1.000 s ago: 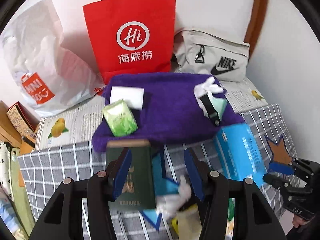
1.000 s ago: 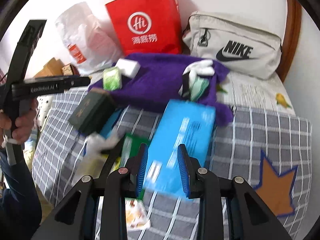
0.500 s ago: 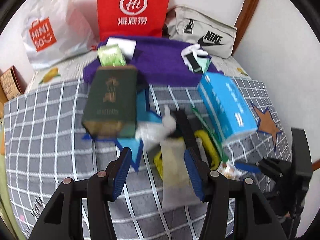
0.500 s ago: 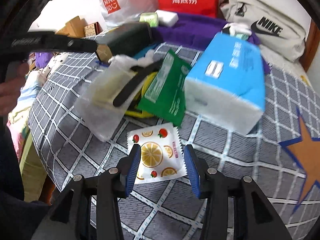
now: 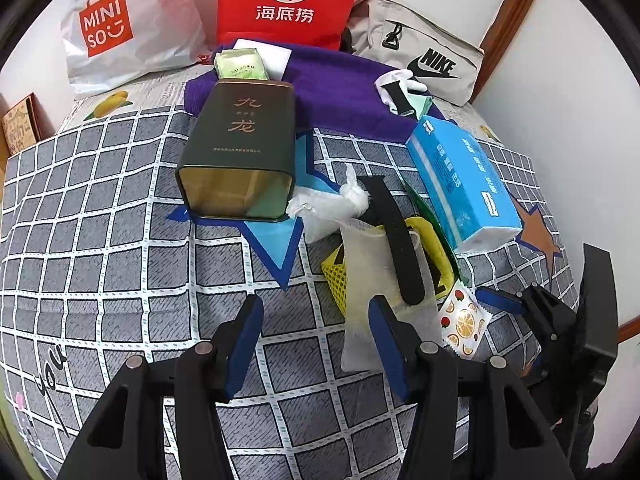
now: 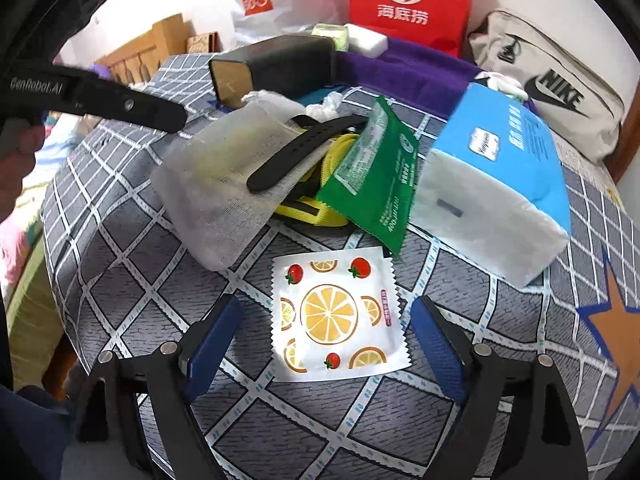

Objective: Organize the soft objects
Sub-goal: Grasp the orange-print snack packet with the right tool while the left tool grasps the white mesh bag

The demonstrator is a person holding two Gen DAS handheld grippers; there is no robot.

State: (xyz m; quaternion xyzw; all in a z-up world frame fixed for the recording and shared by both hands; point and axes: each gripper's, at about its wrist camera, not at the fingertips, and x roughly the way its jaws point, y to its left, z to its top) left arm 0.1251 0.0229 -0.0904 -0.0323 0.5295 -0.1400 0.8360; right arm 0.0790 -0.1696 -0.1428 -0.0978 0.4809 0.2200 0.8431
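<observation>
A fruit-print sachet lies flat on the checked bedspread. My right gripper hangs low over it, jaws opening, with the sachet between the pads but untouched. My left gripper is open over bare bedspread, and its right finger overlaps a white mesh pouch. A black watch strap lies across that pouch. Behind are a yellow net item, a green packet, a blue tissue pack and a purple towel.
A dark green tin lies on its side beside a crumpled white bag. A red paper bag, a Miniso bag and a Nike pouch stand against the wall. A hand holds the left tool.
Both grippers have come down and drawn back toward the near side of the bed. The right jaws have widened on either side of the fruit sachet. The left jaws keep the same gap.
</observation>
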